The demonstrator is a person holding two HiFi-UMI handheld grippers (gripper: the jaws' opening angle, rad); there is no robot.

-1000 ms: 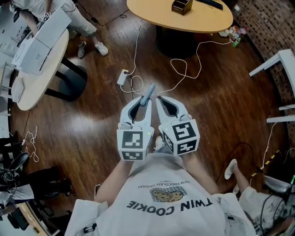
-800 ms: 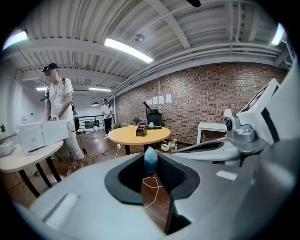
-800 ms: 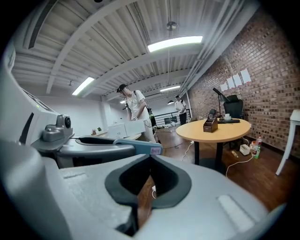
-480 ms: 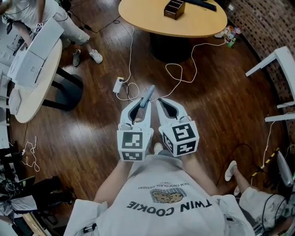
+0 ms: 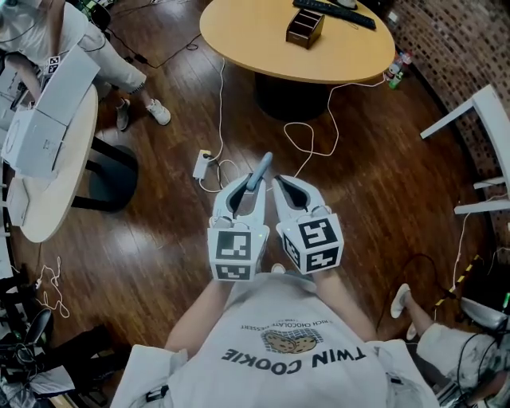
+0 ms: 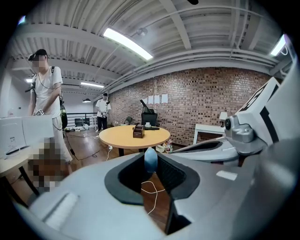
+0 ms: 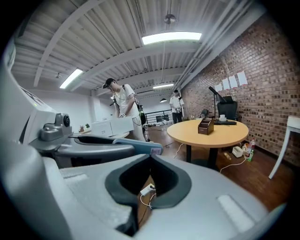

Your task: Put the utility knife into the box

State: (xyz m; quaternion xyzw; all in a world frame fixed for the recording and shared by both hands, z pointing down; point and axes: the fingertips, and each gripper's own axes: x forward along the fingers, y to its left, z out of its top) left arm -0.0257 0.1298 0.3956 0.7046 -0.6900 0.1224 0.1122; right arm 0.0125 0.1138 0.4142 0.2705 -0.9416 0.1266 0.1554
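Head view has the person standing on the dark wooden floor with both tools held out side by side in front of the chest, marker cubes toward the body. The left tongs are clamped on the utility knife, a grey-blue handle pinched at the very tips and sticking out forward past them. Left gripper view bears this out: the rounded end of the knife sits squeezed between the two dark pads at the front. The right tongs sit just beside, tips brought together with nothing between them; right gripper view shows only floor and a white power strip through the gap behind the tips. The box, small, dark brown and open-topped, stands on the round wooden tabletop ahead, well apart from the knife. A flat black item lies near it at the far edge. White cable loops across the floor between the person and that tabletop. Off to the left, another person stands beside a pale tabletop carrying white boxes
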